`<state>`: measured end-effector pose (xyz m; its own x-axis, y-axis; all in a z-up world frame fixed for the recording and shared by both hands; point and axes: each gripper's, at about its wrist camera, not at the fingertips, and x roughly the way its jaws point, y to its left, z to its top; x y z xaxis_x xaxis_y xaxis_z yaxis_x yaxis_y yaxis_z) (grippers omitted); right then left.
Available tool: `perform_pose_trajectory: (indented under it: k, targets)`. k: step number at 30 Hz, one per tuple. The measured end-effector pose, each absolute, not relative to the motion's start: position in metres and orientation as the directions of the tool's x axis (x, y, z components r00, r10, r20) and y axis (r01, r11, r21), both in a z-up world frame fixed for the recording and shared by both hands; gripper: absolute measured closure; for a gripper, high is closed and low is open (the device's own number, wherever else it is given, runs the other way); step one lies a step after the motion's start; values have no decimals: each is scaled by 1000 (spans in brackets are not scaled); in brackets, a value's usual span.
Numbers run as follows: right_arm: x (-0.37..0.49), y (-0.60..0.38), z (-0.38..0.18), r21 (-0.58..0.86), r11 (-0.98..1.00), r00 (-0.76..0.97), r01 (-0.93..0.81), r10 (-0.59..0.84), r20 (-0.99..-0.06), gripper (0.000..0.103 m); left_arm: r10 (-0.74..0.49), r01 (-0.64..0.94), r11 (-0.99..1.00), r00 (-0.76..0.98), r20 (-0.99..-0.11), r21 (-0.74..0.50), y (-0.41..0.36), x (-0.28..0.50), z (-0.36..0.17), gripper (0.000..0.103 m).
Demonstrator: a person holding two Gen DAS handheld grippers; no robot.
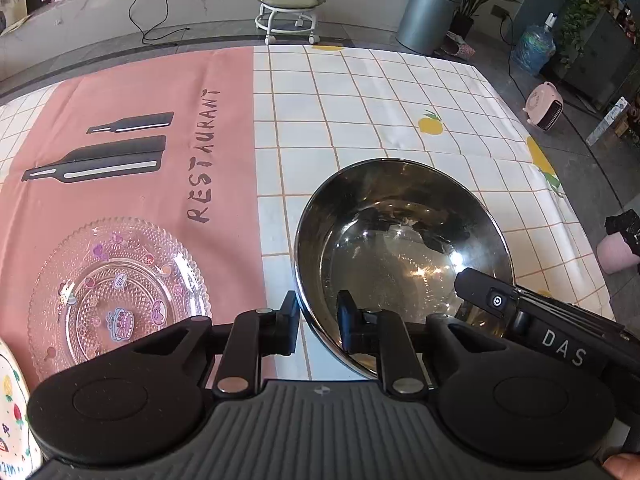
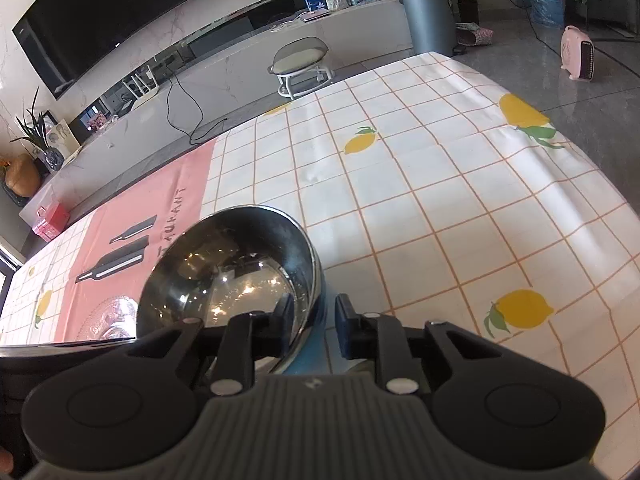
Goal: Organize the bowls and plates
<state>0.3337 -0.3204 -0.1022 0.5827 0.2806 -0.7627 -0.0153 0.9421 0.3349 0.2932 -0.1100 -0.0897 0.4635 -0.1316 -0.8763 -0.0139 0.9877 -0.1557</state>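
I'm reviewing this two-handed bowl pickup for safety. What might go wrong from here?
1. Each tool grips only the thin rim of the steel bowl, the left tool on one side and the right tool opposite; the smooth metal may slip or tilt if the hands lift unevenly.
2. The glass plate lies close beside the bowl; a dropped or swinging bowl might strike it.

A rolling stool (image 1: 289,10) stands near a grey bin (image 1: 427,14) beyond the tablecloth (image 1: 380,92).

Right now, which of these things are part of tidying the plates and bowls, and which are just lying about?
Part of the job:
steel bowl
glass plate
painted plate

Lying about:
rolling stool
grey bin
pink heater
water bottle
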Motion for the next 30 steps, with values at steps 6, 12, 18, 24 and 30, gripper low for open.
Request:
perform_pose_trajectory:
  k: [6, 12, 18, 24, 30]
  targets:
    - [333, -316, -101, 315, 949, 589, -25, 269, -762, 88, -99, -44, 990, 467, -879, -136, -114, 291, -89, 85]
    - [328, -321, -93, 320, 947, 619, -16, 261, -741, 93, -136, -78, 976, 503, -853, -202, -108, 286, -74, 89]
    - [309, -327, -67, 344, 939, 684, -11, 258, -683, 94, -220, -90, 947, 515, -828, -307, -94, 279, -47, 92]
    - [286, -325, -38, 382, 923, 737, -36, 283, -614, 96, -150, -21, 980, 586, -796, -200, -99, 251, -11, 93]
    - [254, -308, -6, 351, 931, 787, -104, 293, -543, 99, -56, 26, 998, 661, -748, -51, -104, 210, 27, 90]
